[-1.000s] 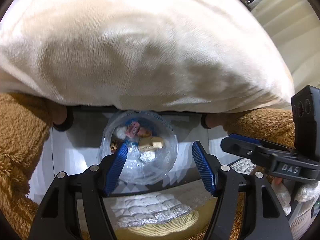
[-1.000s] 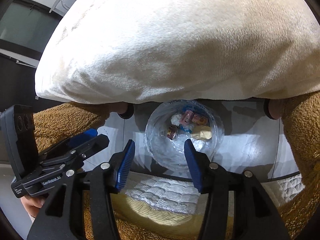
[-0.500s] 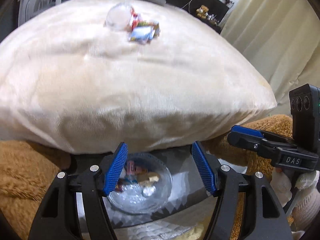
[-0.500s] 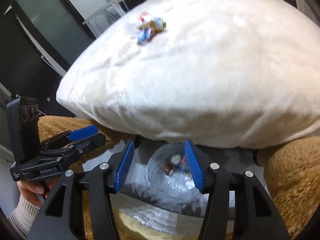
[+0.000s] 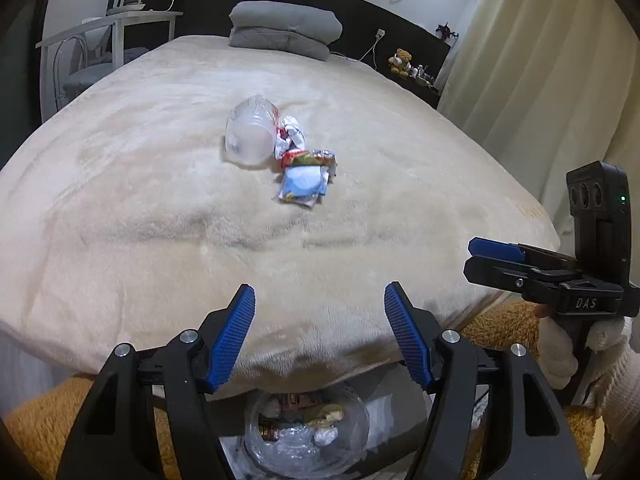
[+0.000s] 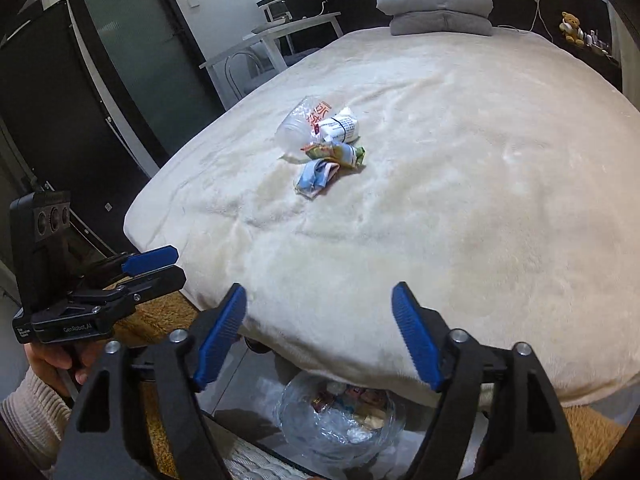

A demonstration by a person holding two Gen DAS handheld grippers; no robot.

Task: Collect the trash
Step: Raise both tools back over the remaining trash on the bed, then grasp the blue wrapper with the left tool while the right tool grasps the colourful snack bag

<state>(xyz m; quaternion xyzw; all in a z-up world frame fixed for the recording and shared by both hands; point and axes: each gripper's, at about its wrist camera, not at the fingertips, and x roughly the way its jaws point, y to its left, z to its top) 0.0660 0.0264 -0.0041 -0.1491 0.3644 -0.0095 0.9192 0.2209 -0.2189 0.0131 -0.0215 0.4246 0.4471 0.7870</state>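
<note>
A: Item one, the trash on the bed?
B: A small heap near the middle of the cream bed cover [image 5: 160, 208]: a clear plastic cup [image 5: 249, 136] lying on its side, a crumpled white wrapper [image 5: 289, 136] touching it, a green and orange snack packet [image 5: 310, 158] just below, and a blue and white packet [image 5: 303, 186] nearest the camera. All four lie close together.

A: Item two, the left gripper?
B: Left gripper [image 5: 320, 336], jaws partly apart and opening, nothing between them. The heap lies well beyond the blue pads, up the bed and a little left of the gap's centre line.

A: Item three, the right gripper?
B: Right gripper [image 6: 320, 336], jaws spread wide and opening, empty. In its view the heap sits far ahead, about on the line of the gap.

A: Item four, the container?
B: A clear bowl [image 5: 352, 440] on the floor below the foot of the bed, under both grippers, already holding wrappers and a foil ball.

A: Other entries?
B: Folded grey bedding [image 5: 286, 28] at the far end of the bed, and a teddy bear [image 5: 400, 60] on the dark ledge.
</note>
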